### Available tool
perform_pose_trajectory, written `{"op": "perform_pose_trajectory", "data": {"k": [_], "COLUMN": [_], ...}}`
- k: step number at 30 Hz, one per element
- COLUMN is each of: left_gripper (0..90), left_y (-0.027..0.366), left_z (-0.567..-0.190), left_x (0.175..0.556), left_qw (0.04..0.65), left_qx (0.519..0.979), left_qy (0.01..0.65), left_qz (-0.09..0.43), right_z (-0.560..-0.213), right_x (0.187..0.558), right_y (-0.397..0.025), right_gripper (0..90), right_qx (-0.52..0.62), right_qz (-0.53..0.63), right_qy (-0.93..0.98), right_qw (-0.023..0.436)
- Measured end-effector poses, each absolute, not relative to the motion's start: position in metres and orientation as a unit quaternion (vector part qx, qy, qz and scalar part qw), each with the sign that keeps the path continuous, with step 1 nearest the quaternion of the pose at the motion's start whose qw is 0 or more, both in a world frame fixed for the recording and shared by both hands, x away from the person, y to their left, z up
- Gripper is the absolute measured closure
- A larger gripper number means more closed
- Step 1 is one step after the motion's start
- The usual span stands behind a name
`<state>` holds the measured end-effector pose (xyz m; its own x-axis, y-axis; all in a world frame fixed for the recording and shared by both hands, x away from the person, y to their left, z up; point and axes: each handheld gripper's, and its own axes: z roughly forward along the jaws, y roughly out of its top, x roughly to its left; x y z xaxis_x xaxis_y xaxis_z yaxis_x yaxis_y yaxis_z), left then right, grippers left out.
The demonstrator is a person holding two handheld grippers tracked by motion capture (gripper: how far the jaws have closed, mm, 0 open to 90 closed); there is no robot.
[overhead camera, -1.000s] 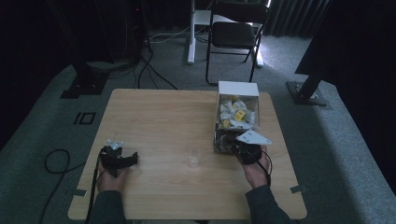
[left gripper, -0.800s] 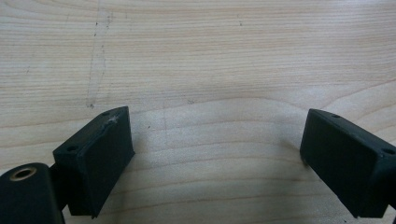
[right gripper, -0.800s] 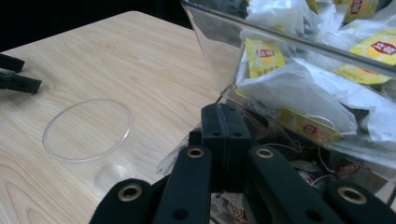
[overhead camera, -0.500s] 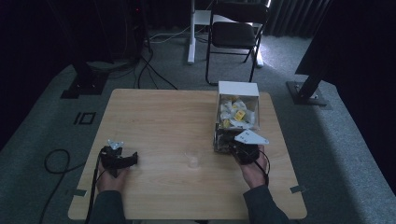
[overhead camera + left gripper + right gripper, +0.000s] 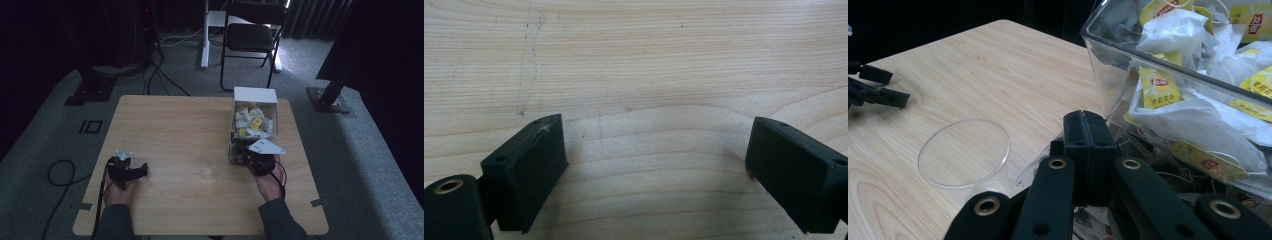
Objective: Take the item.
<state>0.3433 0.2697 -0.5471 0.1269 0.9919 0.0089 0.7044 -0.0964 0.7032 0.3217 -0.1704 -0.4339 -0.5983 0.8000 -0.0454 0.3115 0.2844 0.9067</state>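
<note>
Rightward, closed right hand-held gripper (image 5: pixel 1087 131) touches box (image 5: pixel 1168 75) edge; left half bare

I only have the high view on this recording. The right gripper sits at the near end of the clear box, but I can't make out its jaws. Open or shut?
Observer: Shut. In the right gripper view the right gripper has its two jaws pressed flat together, beside the clear box.
Operator: Is it holding one of the tea bags?
Observer: I cannot tell. Bags and strings lie just under the jaws, but no bag shows pinched between them.
Operator: And the left gripper?
Observer: Open. In the left gripper view the left gripper has its jaws wide apart with bare table between them.
Operator: What are the yellow bits in the box?
Observer: Yellow tags on the tea bags.
</note>
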Motion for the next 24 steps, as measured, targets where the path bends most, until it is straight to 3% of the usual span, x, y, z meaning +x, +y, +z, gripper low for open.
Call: {"op": "perform_pose_trajectory", "data": {"k": [24], "left_gripper": [9.9], "left_y": [0.270], "left_z": [-0.547], "left_x": [0.343], "left_qw": [0.283], "left_qx": [0.695], "left_qy": [0.610], "left_qz": [0.254], "right_z": [-0.433], "right_x": [0.316], "right_y": [-0.155], "right_gripper": [90.0], "right_qx": [0.346], "right_qz": [0.479], "right_qy": [0.766], "right_qw": [0.252]}}
